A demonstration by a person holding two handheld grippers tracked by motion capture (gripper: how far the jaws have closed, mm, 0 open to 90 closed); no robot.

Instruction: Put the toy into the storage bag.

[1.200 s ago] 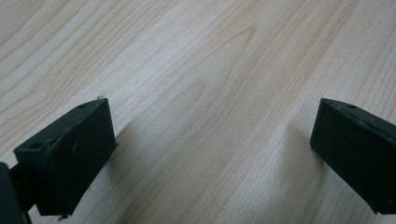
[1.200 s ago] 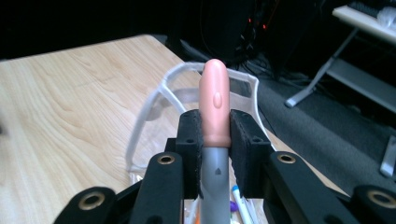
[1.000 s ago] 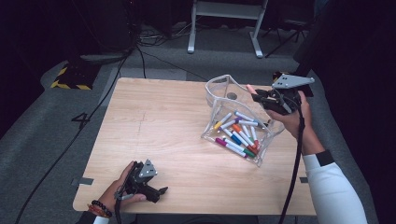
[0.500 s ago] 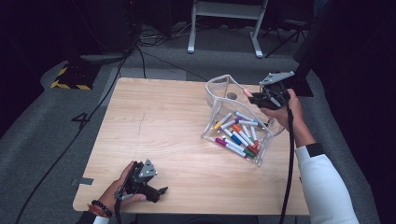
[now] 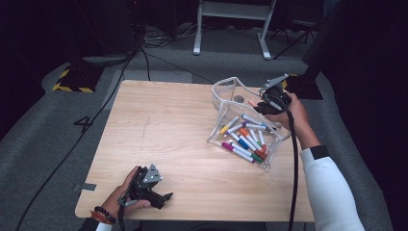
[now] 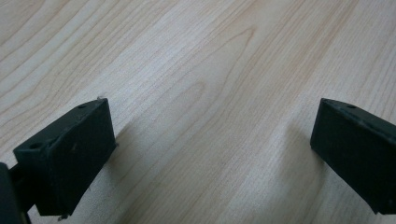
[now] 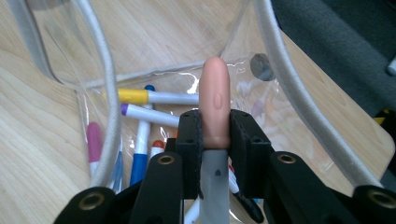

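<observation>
Gripping a peach-capped marker [image 7: 215, 105] in our right gripper [image 5: 267, 102] over the clear pouch [image 5: 226, 90] at the frame's right, we rest our left gripper [image 5: 166, 197], jaws spread, at lower left.

wooden table [image 5: 183, 130] | grey carpet floor [image 5: 43, 144] | white metal stand [image 5: 231, 9] | black-yellow hazard tape [image 5: 72, 88]

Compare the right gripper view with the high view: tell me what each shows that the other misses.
Right gripper view alone: the tongs shut on a peach-capped marker, cap pointing into the clear pouch's mouth. High view alone: the left tongs, resting on the wooden table at its near left corner, and the person's white sleeve. Shared: the pouch and the coloured markers lying inside it.
</observation>
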